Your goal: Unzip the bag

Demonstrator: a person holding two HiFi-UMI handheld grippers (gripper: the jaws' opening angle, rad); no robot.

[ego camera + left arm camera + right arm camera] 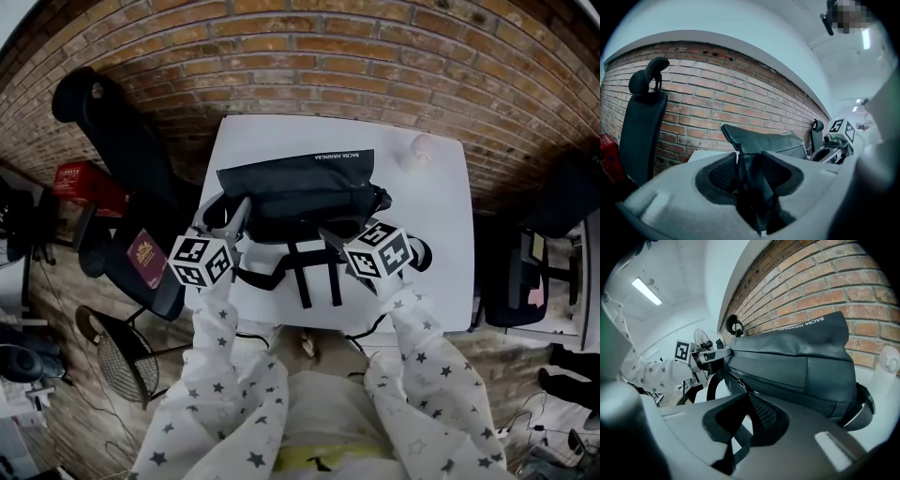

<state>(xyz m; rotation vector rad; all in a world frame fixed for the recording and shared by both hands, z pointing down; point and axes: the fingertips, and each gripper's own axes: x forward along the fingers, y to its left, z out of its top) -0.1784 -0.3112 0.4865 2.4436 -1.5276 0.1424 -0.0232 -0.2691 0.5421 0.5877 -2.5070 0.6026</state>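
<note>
- The right gripper (pixel 740 420) has its jaws almost together, and a thin dark tab (pixel 734 446) is pinched between them. I judge that this tab is the zipper pull, because the zipper line (pixel 740 383) of the bag runs straight down into the jaws.
- The left gripper (pixel 750 161) is clamped on a thick fold of black fabric at the left end of the bag (pixel 768 140). The fabric fills the space between the pads, so the jaws stand rather wide.
- In the head view, the left gripper (pixel 228 214) is at the left end of the bag (pixel 300 183), and the right gripper (pixel 328 234) is on its front edge, more to the right.
- The bag lies on the white table (pixel 441 244), near the brick wall. Its black straps (pixel 319 272) hang toward the person.
- Step in hand, as I judge it: one gripper anchors the bag and the other has the pull, so the opening of the zipper is under way. How far it is open, I cannot tell.
- The next move calls for a steady pull along the zipper line while the left grip keeps the fabric tight; otherwise the bag may slide.
</note>
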